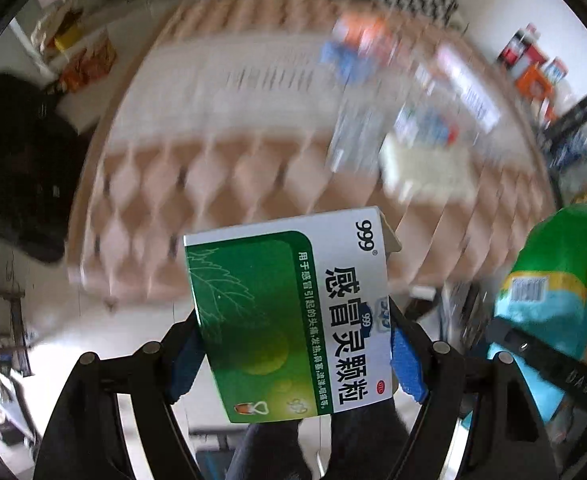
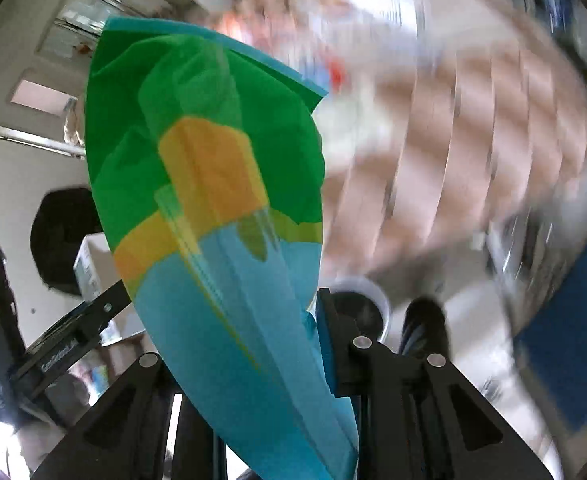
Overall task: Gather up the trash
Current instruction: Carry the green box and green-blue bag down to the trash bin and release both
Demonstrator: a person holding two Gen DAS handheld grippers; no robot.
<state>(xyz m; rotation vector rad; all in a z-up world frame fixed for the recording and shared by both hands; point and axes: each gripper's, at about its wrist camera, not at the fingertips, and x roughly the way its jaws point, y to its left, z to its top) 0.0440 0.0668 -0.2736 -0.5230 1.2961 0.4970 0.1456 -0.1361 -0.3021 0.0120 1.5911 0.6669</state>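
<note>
- The left tool (image 1: 293,354) is clamped on a green-and-white medicine box (image 1: 289,316), its blue pads (image 1: 407,364) pressing both long sides; the box is held above the bench, one end flap open.
- The right tool (image 2: 253,344) is clamped on a crinkled snack bag (image 2: 213,200) in green, yellow and light blue, standing upright off the bench.
- Beyond, the bench (image 1: 197,184) with a pink diamond-pattern cloth carries blurred packets and boxes (image 1: 405,120).
</note>
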